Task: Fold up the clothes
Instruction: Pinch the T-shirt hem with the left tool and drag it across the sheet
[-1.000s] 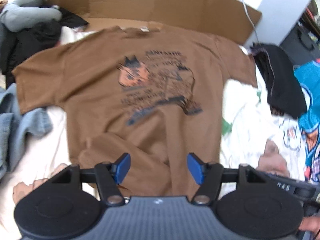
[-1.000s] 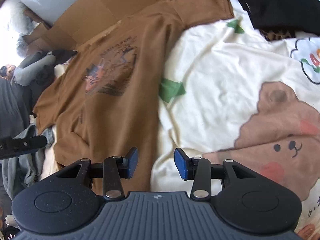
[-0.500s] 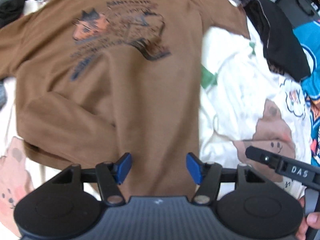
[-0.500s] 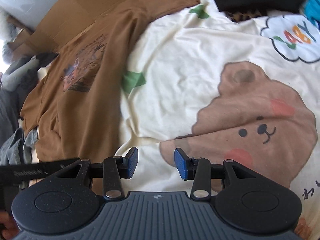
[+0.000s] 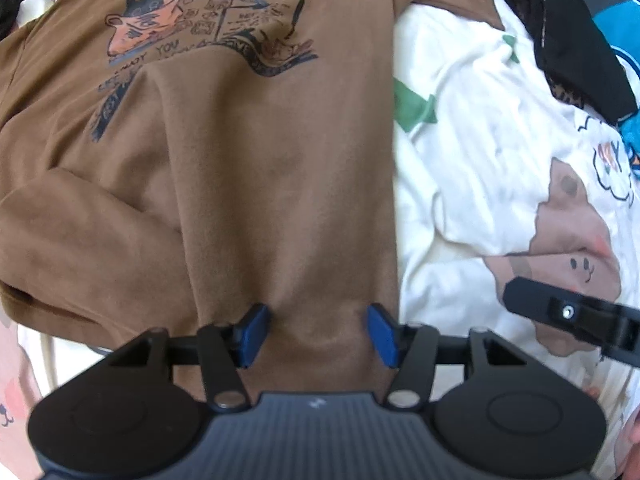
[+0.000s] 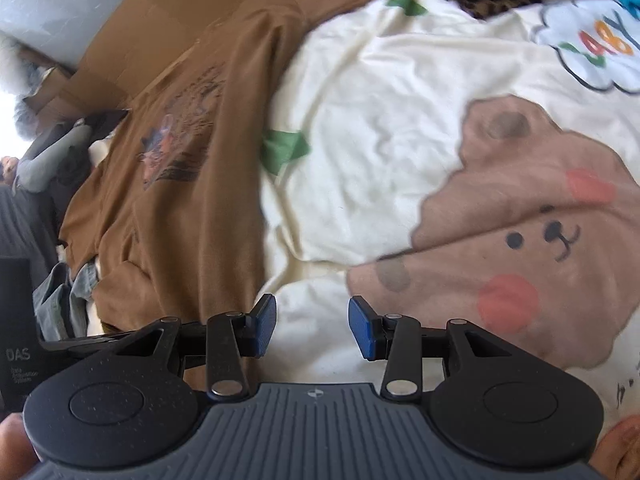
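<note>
A brown T-shirt [image 5: 248, 168] with a cat print lies spread on a cream bedsheet [image 5: 472, 184]; its lower left part is folded over into a thick crease. My left gripper [image 5: 316, 334] is open, low over the shirt's bottom hem near its right edge, with brown cloth showing between the blue pads. In the right wrist view the same brown T-shirt [image 6: 192, 184] runs up the left side. My right gripper [image 6: 312, 328] is open above the cream bedsheet [image 6: 384, 120], just right of the shirt's hem, holding nothing.
A bear print [image 6: 532, 240] covers the sheet on the right. Black clothing [image 5: 568, 40] and a blue garment [image 5: 620, 28] lie at the far right, denim [image 6: 64, 304] and grey clothes [image 6: 48, 160] to the left. Flat cardboard [image 6: 168, 32] lies beyond the shirt's collar.
Both grippers have come down and forward toward the shirt's bottom hem. The left one now sits near the hem's right edge; the right one shifted right over the sheet. Jaws stay open.
</note>
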The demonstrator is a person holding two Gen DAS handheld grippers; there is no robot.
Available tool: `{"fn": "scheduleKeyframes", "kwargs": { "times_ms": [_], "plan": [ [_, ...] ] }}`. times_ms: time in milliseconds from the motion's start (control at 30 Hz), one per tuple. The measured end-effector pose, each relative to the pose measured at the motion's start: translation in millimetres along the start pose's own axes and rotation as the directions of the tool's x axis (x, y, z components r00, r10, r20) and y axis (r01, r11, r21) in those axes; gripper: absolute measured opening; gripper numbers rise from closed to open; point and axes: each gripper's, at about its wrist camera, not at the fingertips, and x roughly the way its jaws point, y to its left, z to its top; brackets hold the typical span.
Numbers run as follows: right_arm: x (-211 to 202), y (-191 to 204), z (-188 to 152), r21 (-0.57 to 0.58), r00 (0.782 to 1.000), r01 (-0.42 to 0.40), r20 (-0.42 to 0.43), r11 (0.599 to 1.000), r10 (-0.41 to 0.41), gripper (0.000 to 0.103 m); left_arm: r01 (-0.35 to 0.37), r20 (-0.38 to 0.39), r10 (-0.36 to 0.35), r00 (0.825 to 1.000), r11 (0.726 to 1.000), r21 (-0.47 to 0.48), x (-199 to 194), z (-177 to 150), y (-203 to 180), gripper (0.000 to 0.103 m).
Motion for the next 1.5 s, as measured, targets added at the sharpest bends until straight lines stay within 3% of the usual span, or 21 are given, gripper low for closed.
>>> {"fn": "scheduleKeyframes", "kwargs": {
  "times_ms": [200, 433, 633, 767, 1200, 1333, 1500],
  "plan": [
    [2.9, -11.7, -5.5, 0.057, 0.999, 0.035, -0.022, 0.998, -0.034, 0.048, 0.017, 0.003, -0.017, 1.000, 0.999, 0.030, -4.6, -6.1, -5.9, 0.073],
    [3.6, -10.3, -7.8, 0.074, 0.999, 0.026, -0.039, 0.997, -0.023, 0.048, -0.022, -0.013, 0.023, 1.000, 0.997, 0.077, -0.5, -11.5, -5.0, 0.070],
    [4.2, -7.5, -8.8, 0.075, 0.999, 0.020, -0.037, 0.997, -0.018, 0.048, -0.010, -0.012, 0.011, 1.000, 0.998, 0.069, -12.2, -6.5, 11.8, 0.044],
    [3.7, 0.3, -6.0, 0.062, 0.999, -0.009, -0.033, 0.998, 0.011, 0.048, 0.037, 0.004, -0.037, 0.999, 0.999, 0.017, -26.7, -5.4, 37.5, 0.011],
    [28.7, 29.8, 1.8, 0.056, 0.996, -0.083, -0.014, 0.995, 0.084, 0.048, 0.070, 0.086, -0.066, 0.994, 0.997, -0.039, -76.2, -5.1, 85.2, 0.007],
    [37.0, 42.0, 1.1, 0.041, 0.994, -0.106, -0.019, 0.994, 0.107, 0.048, 0.076, 0.117, -0.070, 0.991, 0.996, -0.053, -54.8, 4.2, 72.8, 0.007],
    [45.1, 56.1, -0.5, 0.014, 0.992, -0.123, -0.031, 0.992, 0.123, 0.048, 0.076, 0.152, -0.062, 0.986, 0.993, -0.085, -59.4, 16.8, 93.4, 0.006]
  ]
}}
